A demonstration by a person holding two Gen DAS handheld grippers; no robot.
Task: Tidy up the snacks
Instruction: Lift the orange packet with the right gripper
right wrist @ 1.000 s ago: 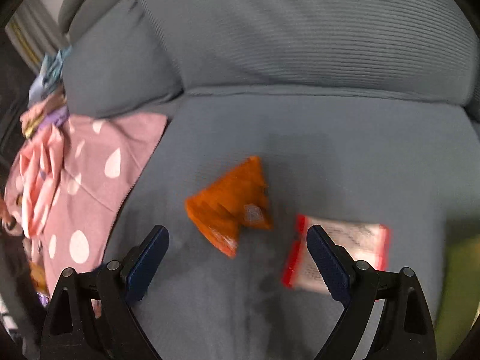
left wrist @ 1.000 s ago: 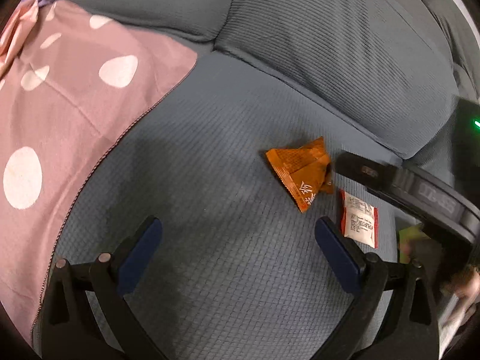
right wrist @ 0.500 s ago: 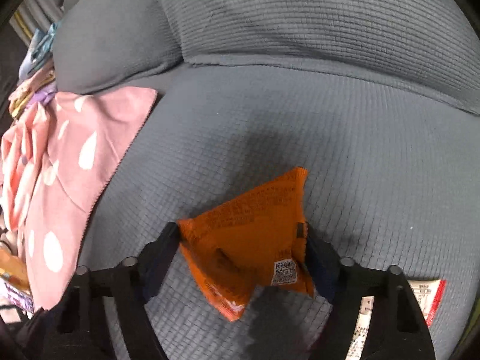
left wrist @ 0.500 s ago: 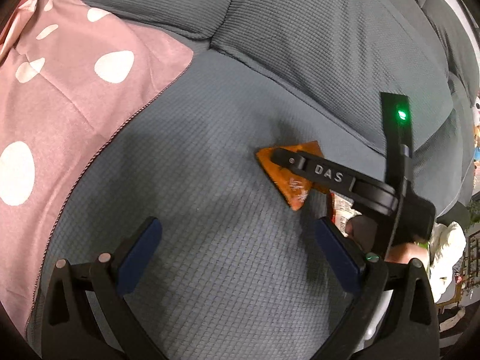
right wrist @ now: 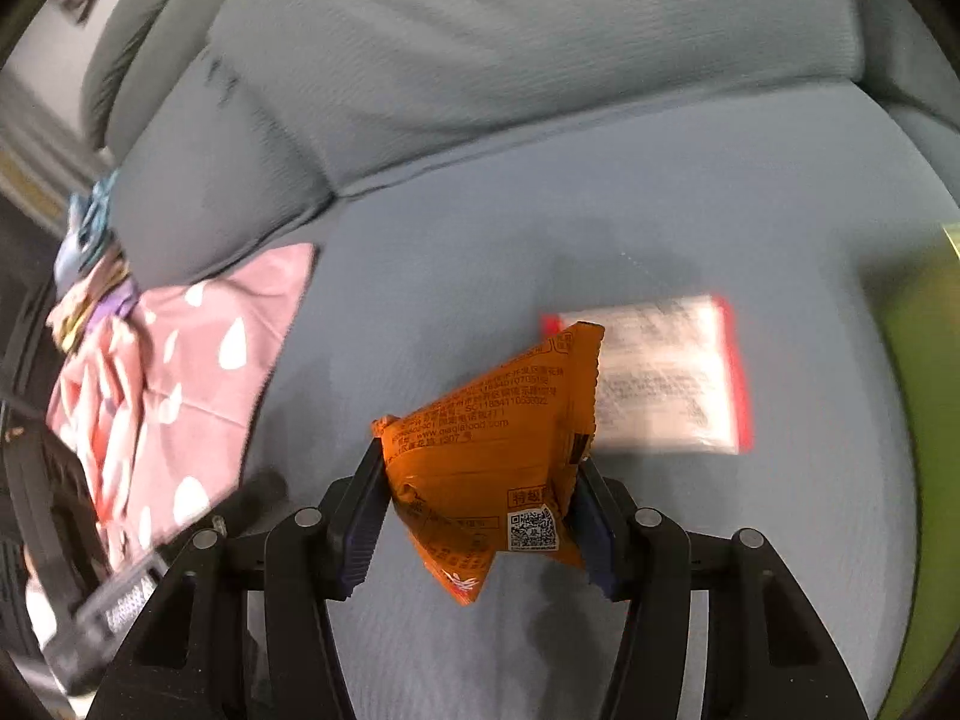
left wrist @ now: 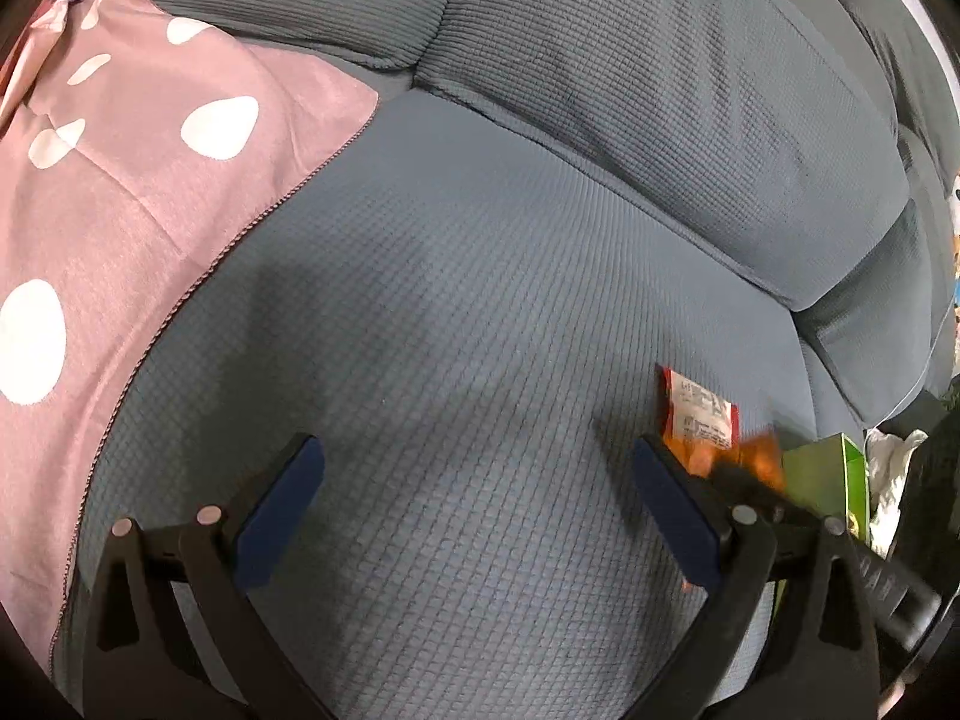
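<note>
My right gripper [right wrist: 480, 504] is shut on an orange snack packet [right wrist: 498, 450] and holds it lifted above the grey sofa seat [right wrist: 456, 276]. The packet also shows blurred in the left wrist view [left wrist: 744, 456], behind my left finger. A red and white snack packet [right wrist: 666, 378] lies flat on the seat just beyond it, and shows in the left wrist view [left wrist: 699, 408]. My left gripper [left wrist: 474, 498] is open and empty, low over the seat, left of the red and white packet.
A pink cloth with white spots [left wrist: 102, 180] covers the seat's left side, also in the right wrist view [right wrist: 174, 384]. A green box [left wrist: 834, 480] stands at the seat's right edge. Sofa back cushions [left wrist: 660, 90] rise behind.
My right gripper closed on the orange packet and lifted it off the seat, moving right. The red and white packet stays in place. My left gripper stays open.
</note>
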